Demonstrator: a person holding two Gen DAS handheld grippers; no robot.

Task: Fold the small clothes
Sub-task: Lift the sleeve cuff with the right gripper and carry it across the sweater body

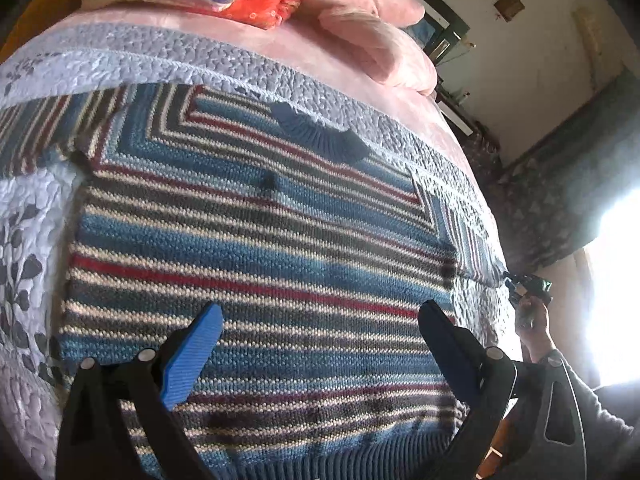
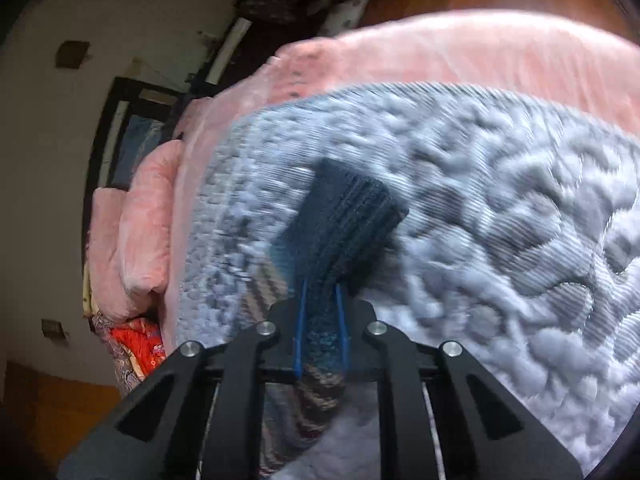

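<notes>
Striped knit sweater [image 1: 256, 248] lies flat on the quilt [image 1: 36, 208]; left gripper [image 1: 320, 344] hovers above, fingers spread; right gripper [image 2: 320, 320] fingers pinch its cuff [image 2: 344, 216].

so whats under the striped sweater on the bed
The striped sweater lies flat on a pale quilted bedspread with a leaf print, which shows around its edges. Whatever lies directly beneath the sweater's body is covered and cannot be seen.

Coarse knit sweater [image 1: 256, 264], puckered quilted bedspread [image 1: 36, 208], seemingly plush pink blanket [image 1: 360, 20], ribbed blue pads [image 1: 192, 356]
</notes>
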